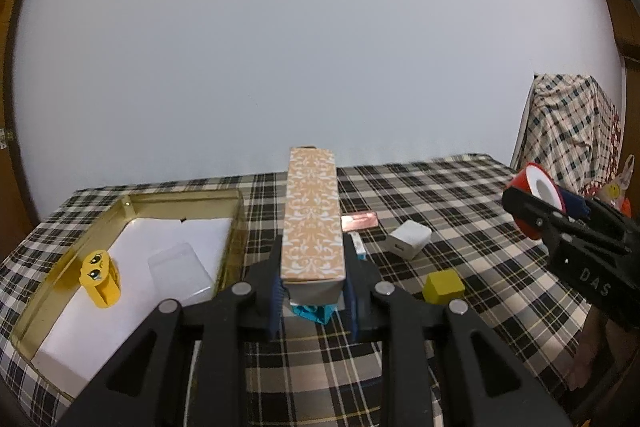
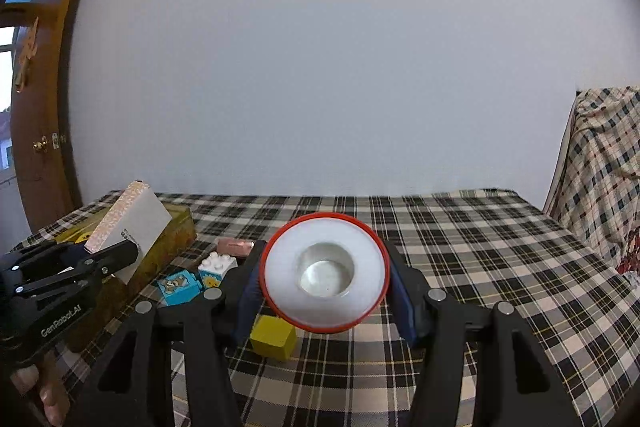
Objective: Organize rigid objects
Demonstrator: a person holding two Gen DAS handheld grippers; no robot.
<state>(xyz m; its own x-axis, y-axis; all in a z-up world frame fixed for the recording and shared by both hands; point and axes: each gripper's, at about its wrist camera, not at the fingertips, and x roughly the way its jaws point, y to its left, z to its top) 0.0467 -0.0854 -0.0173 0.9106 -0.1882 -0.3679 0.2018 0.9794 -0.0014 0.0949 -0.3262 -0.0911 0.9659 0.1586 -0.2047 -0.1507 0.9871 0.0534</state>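
Grippers were both seen closed on objects above the plaid table (image 2: 480,247): a patterned box (image 1: 313,223) was pinched by the left gripper (image 1: 313,297) beside the gold tray (image 1: 188,199), and a red-rimmed white spool (image 2: 324,273) was clamped by the right gripper (image 2: 324,291) over a yellow cube (image 2: 274,341).

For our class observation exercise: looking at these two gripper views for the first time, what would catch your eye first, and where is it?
The red-rimmed white roll fills the middle of the right wrist view, clamped in the right gripper above the plaid tablecloth. In the left wrist view, the left gripper holds a tall patterned box beside the gold tin, where a yellow toy sits.
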